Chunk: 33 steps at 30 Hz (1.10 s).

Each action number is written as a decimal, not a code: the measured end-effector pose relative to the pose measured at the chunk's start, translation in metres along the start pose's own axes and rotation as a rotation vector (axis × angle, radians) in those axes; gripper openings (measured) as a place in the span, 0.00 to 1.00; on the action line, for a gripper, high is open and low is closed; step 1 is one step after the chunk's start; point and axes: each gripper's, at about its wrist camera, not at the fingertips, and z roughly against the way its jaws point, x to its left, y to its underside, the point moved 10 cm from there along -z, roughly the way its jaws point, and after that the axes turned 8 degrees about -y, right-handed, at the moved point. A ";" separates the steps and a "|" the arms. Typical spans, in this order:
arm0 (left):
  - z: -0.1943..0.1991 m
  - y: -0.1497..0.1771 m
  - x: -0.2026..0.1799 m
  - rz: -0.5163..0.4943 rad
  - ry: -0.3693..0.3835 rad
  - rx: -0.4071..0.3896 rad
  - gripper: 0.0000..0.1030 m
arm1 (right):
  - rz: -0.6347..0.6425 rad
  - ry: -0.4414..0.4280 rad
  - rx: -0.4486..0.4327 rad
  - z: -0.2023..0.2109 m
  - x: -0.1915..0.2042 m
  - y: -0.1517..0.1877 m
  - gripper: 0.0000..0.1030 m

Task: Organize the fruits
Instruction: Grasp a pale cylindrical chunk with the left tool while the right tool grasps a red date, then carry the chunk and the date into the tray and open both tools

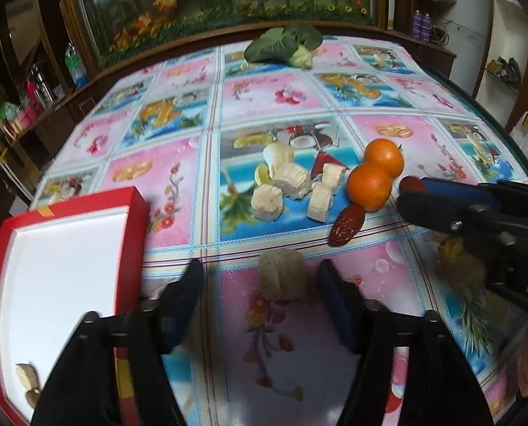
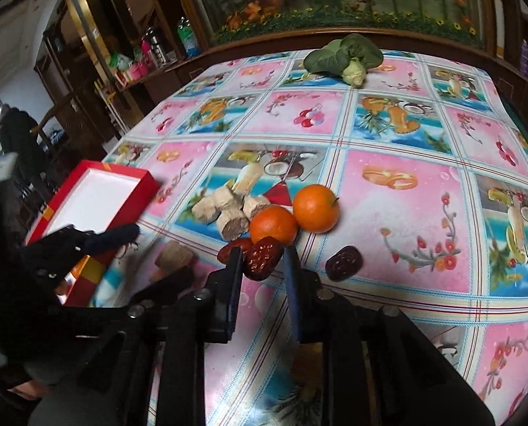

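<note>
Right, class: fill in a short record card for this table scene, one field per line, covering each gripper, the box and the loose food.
Left gripper: open, fingers either side of a pale cut chunk on the tablecloth
Right gripper: shut on a red date
Other dates: one dark date lying beside the right gripper
Oranges: two, touching
Pale chunks: a cluster left of the oranges
Red box: open, white inside, a few pieces in its near corner
Leafy vegetable: far edge of table
</note>
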 end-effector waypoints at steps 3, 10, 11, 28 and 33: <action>0.001 -0.001 -0.004 0.016 0.041 -0.003 0.42 | -0.019 0.000 -0.004 0.002 -0.003 -0.002 0.24; 0.007 0.001 -0.011 0.020 0.057 -0.022 0.24 | -0.026 -0.002 -0.024 0.005 -0.004 -0.004 0.24; 0.011 0.002 -0.009 0.025 0.049 -0.032 0.24 | -0.024 -0.001 -0.028 0.006 -0.004 -0.005 0.24; 0.061 -0.001 0.044 0.085 -0.038 -0.183 0.24 | 0.033 -0.017 -0.165 0.009 0.019 -0.022 0.24; 0.070 0.001 0.080 0.119 -0.085 -0.209 0.24 | 0.012 -0.058 -0.191 -0.002 0.045 -0.031 0.25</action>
